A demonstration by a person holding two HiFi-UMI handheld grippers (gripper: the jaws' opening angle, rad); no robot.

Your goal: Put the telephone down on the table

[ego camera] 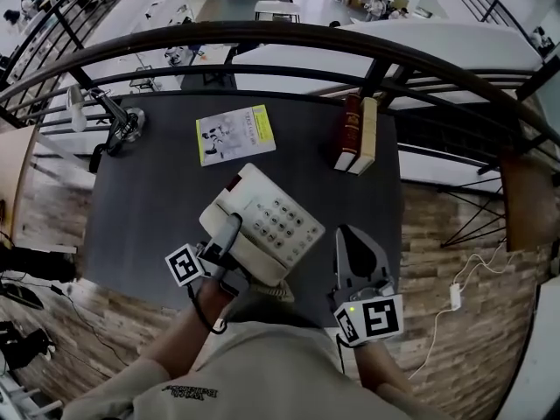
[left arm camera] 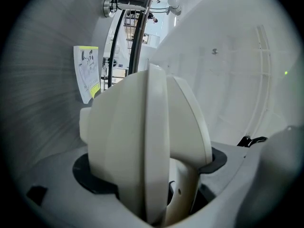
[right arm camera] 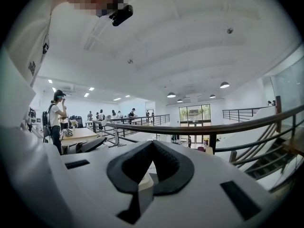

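The left tool (ego camera: 229,233) is clamped on the telephone (ego camera: 267,221), held tilted over the worktop's (ego camera: 149,208) near edge. The right tool (ego camera: 352,243) is closed and empty beside it. Level the telephone, lower it well in from that edge, and release only once its base rests flat.

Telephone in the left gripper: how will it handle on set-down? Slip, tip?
Probably stiff: the telephone is a hard moulded shell. Likely slippery, since the left gripper clamps smooth, rounded plastic near one edge, so it may pivot. Its broad, low body should sit steady on the table.
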